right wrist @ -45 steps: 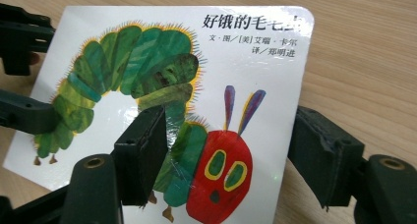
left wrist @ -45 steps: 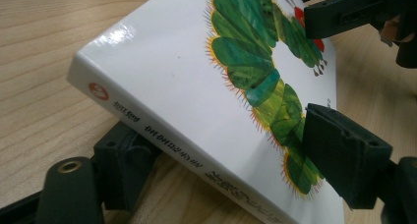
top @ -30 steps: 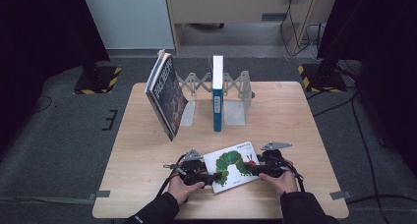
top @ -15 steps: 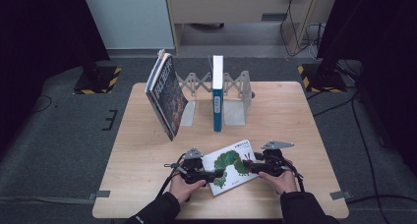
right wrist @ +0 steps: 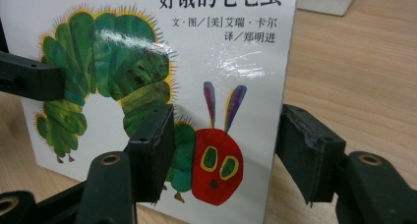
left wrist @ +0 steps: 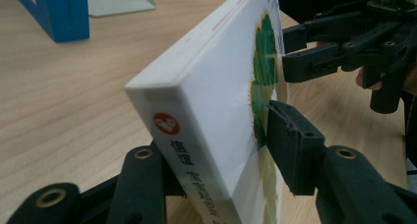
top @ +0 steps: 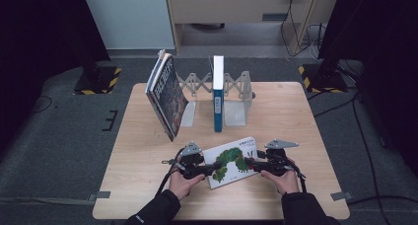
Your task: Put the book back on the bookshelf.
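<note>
White hardcover caterpillar picture book (top: 231, 161) gripped at opposite ends by left gripper (top: 209, 169) and right gripper (top: 252, 164); glossy cover risks slipping if either loosens.

Glossy caterpillar book (right wrist: 147, 62) cover; matt, seemingly wooden table (top: 276, 111).

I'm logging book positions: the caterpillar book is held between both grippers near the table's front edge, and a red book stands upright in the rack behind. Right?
Not quite: the upright book in the rack is blue, as the high view shows. The caterpillar book does sit between the left gripper and right gripper.
</note>
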Demonstrator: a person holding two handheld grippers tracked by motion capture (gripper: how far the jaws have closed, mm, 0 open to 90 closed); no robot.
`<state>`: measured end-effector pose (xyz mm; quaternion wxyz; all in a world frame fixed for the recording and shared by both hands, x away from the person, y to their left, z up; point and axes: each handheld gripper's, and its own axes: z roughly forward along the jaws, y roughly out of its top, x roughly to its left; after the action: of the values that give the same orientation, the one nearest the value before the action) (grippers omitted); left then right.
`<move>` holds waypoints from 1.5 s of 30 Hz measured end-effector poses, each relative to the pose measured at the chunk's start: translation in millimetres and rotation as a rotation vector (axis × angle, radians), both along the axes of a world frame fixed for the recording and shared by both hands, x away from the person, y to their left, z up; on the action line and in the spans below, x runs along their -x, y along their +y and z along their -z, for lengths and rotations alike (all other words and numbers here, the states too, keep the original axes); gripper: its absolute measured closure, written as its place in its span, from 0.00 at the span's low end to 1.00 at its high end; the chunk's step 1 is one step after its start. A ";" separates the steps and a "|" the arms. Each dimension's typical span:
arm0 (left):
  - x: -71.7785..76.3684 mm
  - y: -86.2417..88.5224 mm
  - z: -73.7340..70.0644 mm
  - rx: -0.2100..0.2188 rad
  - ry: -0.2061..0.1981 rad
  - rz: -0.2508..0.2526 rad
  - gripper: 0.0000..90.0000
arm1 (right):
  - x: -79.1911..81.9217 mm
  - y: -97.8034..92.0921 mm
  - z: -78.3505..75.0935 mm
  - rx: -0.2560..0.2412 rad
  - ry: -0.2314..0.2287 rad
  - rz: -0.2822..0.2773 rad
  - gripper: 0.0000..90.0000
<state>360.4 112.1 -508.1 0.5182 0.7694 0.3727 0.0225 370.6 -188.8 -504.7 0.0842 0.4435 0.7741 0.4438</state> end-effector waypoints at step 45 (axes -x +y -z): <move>9.2 -9.6 12.0 0.004 0.050 0.120 0.77 | 3.0 1.1 0.4 0.016 -0.056 -0.044 0.40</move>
<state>351.2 102.5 -520.0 0.5106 0.7898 0.3387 -0.0286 367.6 -187.7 -505.1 0.0995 0.4131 0.7846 0.4515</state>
